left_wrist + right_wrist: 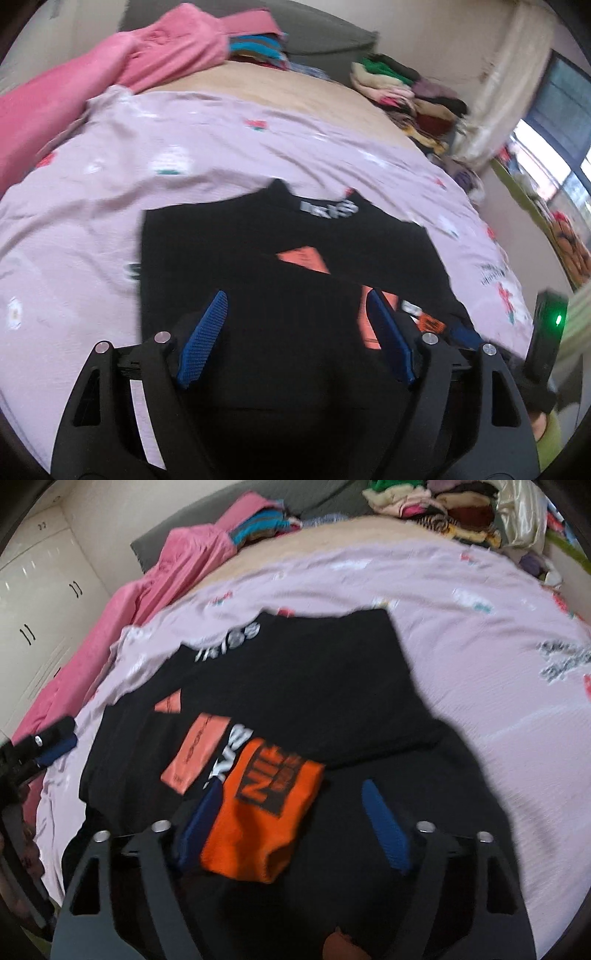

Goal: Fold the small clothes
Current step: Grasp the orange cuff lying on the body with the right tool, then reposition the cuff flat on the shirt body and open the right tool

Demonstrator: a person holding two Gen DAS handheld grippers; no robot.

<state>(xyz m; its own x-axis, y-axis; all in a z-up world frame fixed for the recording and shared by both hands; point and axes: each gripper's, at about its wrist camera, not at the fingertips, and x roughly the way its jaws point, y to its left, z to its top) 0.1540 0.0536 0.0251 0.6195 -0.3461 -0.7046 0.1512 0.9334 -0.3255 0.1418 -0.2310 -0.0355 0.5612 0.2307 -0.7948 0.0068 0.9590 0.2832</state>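
Note:
A black T-shirt (280, 243) with orange and white print lies on the pink floral bedsheet (184, 147). Its near part is folded over itself. My left gripper (295, 299) is open, blue pads spread wide over the shirt's near fold, holding nothing. In the right wrist view the same shirt (314, 679) shows its orange print patches (258, 805). My right gripper (291, 786) is open above the shirt's near edge, with the orange patch between its fingers, not clamped. The left gripper's tip (55, 744) shows at the far left, beside the shirt.
A pink blanket (110, 74) lies at the bed's far left. Piles of clothes (406, 96) sit at the far right by a curtain (509, 74). Folded coloured clothes (266, 520) lie near the grey headboard (314, 494). White cupboards (33, 590) stand at the left.

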